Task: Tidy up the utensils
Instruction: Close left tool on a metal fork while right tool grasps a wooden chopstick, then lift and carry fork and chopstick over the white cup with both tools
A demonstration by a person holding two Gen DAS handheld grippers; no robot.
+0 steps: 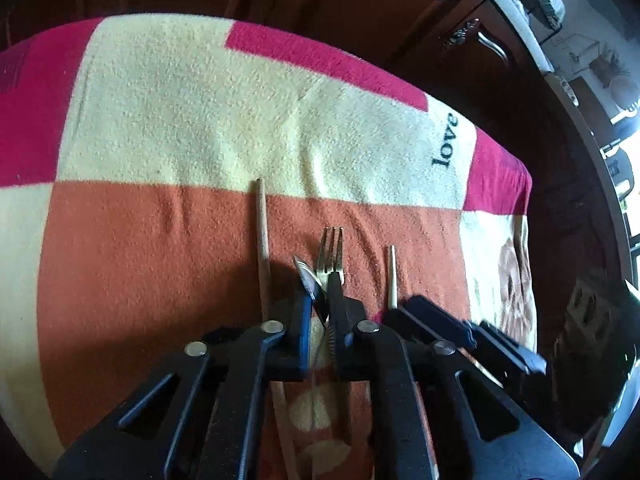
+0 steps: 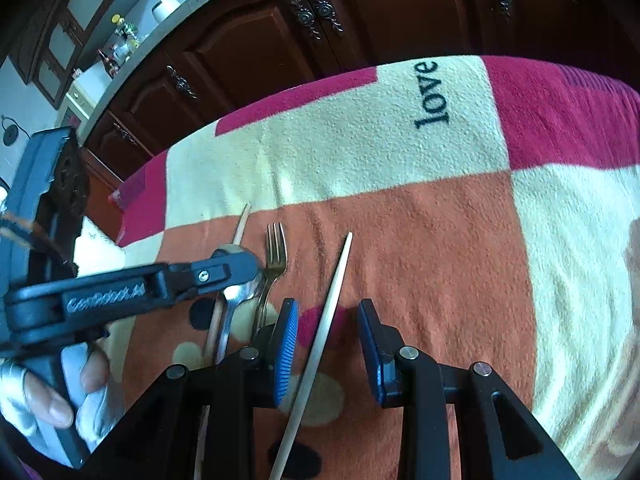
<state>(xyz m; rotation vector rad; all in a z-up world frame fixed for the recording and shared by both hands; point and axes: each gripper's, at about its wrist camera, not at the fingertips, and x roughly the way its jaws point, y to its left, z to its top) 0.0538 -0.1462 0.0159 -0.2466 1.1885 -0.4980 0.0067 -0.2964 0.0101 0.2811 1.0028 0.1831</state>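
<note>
1. The left claw (image 1: 320, 300) was pinched narrow on the spoon (image 2: 236, 292), whose bowl showed between its pads.
2. The right claw (image 2: 328, 344) stood wide, a chopstick (image 2: 320, 340) lying between its pads (touching neither that I could see).
3. The fork (image 2: 274, 264) lay just beside the spoon, tines pointing away.
4. A 2nd chopstick (image 1: 262, 240) lay left of the spoon.
5. All 4 utensils rested on a checked blanket (image 2: 440, 240) marked "love", with dark cabinets (image 2: 248, 40) beyond.

On the blanket (image 2: 400, 152) I see the fork (image 2: 276, 254); spoon (image 2: 240, 296) touching its left, one chopstick (image 2: 332, 300) right, another chopstick (image 2: 242, 226) beyond the spoon.
</note>
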